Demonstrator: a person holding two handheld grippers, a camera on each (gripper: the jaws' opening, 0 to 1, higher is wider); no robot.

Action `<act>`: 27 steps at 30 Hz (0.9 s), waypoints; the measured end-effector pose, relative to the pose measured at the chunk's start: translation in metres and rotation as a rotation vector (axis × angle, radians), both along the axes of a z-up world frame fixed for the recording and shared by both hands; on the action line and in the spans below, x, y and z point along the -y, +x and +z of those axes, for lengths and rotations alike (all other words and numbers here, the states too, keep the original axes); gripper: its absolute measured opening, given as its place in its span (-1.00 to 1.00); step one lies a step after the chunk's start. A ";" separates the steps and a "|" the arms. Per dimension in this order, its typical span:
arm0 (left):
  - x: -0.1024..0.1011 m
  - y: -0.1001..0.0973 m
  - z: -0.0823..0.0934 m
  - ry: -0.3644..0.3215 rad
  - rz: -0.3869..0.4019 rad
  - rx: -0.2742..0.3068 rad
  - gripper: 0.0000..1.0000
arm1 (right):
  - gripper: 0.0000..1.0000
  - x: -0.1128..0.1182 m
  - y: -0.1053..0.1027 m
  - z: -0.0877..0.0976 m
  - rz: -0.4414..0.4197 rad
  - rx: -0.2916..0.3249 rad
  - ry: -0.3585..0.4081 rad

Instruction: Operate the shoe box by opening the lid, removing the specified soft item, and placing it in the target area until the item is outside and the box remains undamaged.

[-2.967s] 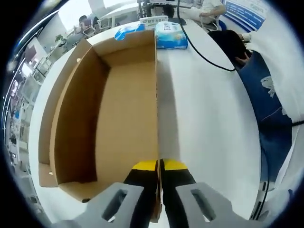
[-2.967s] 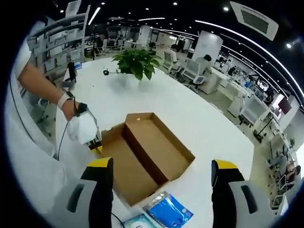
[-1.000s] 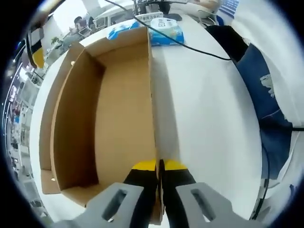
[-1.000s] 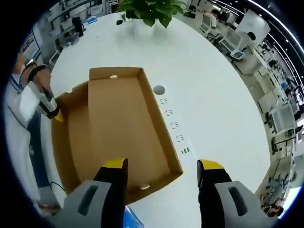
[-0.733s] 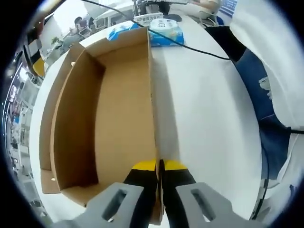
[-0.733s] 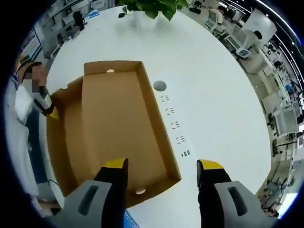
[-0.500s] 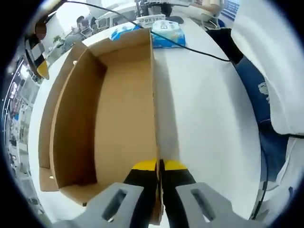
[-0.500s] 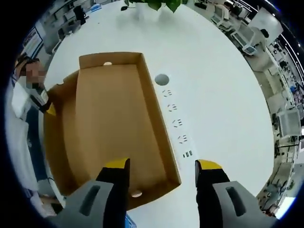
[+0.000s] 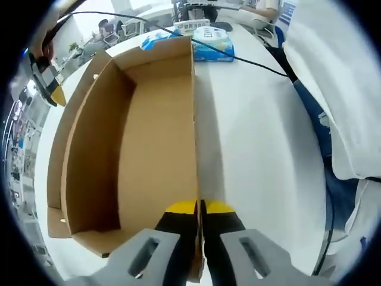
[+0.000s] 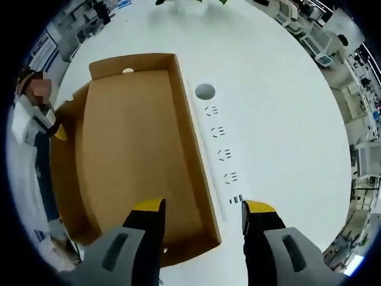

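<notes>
While your left tool [image 9: 199, 210] keeps pinching the box wall [image 9: 195, 119], your open right tool [image 10: 199, 215] has dropped toward its empty interior, 12 o'clock.

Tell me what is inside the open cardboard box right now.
The cardboard box shows only its bare brown floor and walls in both views. The left gripper is shut on one wall's edge. The inner foot of the near wall in the left gripper view is hidden behind that gripper.

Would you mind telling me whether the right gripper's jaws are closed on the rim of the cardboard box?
No, the right gripper hangs open above the cardboard box, its jaws standing wide apart and clasping nothing.
</notes>
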State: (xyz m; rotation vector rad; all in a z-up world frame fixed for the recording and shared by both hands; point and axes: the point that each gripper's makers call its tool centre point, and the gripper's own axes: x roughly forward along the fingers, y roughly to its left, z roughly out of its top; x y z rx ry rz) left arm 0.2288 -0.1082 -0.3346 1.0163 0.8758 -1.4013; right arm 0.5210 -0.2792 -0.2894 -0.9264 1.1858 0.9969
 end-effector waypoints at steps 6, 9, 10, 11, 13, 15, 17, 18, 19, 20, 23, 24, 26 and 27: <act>-0.001 -0.001 0.002 0.011 -0.011 0.017 -0.98 | -0.07 0.001 0.004 -0.012 0.026 -0.027 -0.019; -0.001 0.000 0.001 0.016 -0.012 0.015 -0.98 | -0.07 0.002 0.005 -0.016 0.035 -0.040 -0.029; -0.001 0.000 0.001 0.017 -0.012 0.015 -0.98 | -0.07 0.002 0.006 -0.017 0.039 -0.042 -0.029; -0.001 0.000 0.001 0.016 -0.010 0.014 -0.98 | -0.07 0.002 0.007 -0.019 0.039 -0.045 -0.026; -0.001 -0.001 0.001 0.014 -0.008 0.014 -0.98 | -0.07 0.004 0.007 -0.023 0.037 -0.057 -0.031; -0.001 -0.001 0.001 0.013 -0.005 0.011 -0.98 | -0.07 0.004 0.005 -0.025 0.055 -0.075 -0.032; -0.001 -0.002 0.000 0.015 -0.006 0.010 -0.98 | -0.07 0.002 0.002 -0.027 0.066 -0.096 -0.034; -0.001 -0.002 0.000 0.015 -0.003 0.008 -0.98 | -0.07 0.002 0.003 -0.028 0.068 -0.097 -0.034; -0.001 -0.002 0.000 0.015 -0.001 0.006 -0.98 | -0.07 0.001 0.004 -0.031 0.066 -0.097 -0.033; -0.001 -0.002 -0.001 0.014 0.002 0.004 -0.98 | -0.07 0.000 0.006 -0.032 0.062 -0.093 -0.031; -0.001 -0.002 -0.001 0.012 0.001 0.003 -0.98 | -0.08 -0.005 0.009 -0.031 0.075 -0.082 -0.016; -0.001 -0.002 -0.001 0.011 0.001 0.002 -0.98 | -0.09 -0.006 0.010 -0.033 0.071 -0.085 -0.018; -0.001 -0.002 -0.001 0.009 0.002 -0.002 -0.98 | -0.19 -0.008 0.006 -0.034 0.067 -0.115 -0.004; -0.001 -0.002 -0.001 0.009 0.003 -0.002 -0.98 | -0.27 -0.009 0.006 -0.035 0.073 -0.114 -0.004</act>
